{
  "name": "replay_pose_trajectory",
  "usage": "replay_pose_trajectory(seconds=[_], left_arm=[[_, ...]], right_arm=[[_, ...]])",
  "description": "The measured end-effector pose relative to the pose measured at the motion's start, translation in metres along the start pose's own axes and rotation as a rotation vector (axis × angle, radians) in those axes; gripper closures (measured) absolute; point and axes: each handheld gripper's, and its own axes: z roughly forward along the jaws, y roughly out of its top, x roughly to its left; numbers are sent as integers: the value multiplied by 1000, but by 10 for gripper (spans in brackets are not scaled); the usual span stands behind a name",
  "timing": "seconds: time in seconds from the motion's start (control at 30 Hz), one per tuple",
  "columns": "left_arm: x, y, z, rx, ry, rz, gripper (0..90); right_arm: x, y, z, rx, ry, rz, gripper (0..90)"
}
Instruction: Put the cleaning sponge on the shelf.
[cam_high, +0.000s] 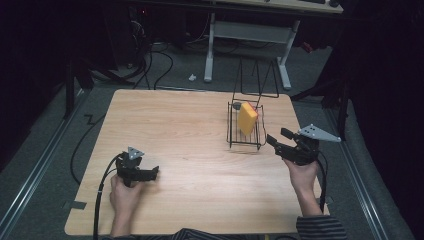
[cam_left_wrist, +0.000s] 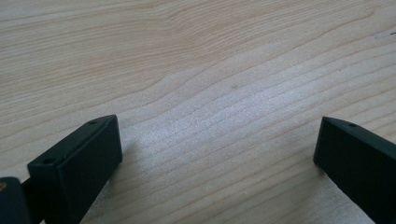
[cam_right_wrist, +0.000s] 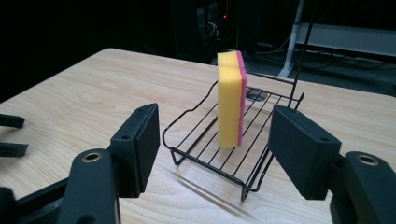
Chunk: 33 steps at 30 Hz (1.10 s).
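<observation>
The sponge (cam_right_wrist: 229, 100) stands upright on edge in the wire rack (cam_right_wrist: 196, 140) toward the far right of the tabletop (cam_high: 190, 130). The right gripper (cam_right_wrist: 212, 149) faces it just short of the rack, jaws wide and empty. To grasp it well, go in level above the rack's front rim and close on the broad faces. The rack's tall wire back stands behind. The left gripper (cam_left_wrist: 219, 149) rests well apart, jaws open over bare wood.

The sponge (cam_right_wrist: 229, 100) is yellow with a pink layer down one face. It stands in a black wire rack (cam_right_wrist: 205, 151). The bench (cam_high: 190, 130) is pale wood with wavy grain lines. Both grippers have black fingers (cam_right_wrist: 137, 144), and the right gripper (cam_high: 276, 138) carries a grey plate. The sleeve (cam_high: 320, 227) is striped dark and light.
</observation>
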Motion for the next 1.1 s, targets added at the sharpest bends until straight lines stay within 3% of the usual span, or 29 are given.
replay_pose_trajectory(seconds=[0.57,1.1], left_arm=[[0,0,0,0,0,0,14],[0,0,0,0,0,0,14]], right_arm=[[5,-16,-18,-36,14,18,347],[13,-32,-23,-39,41,28,348]])
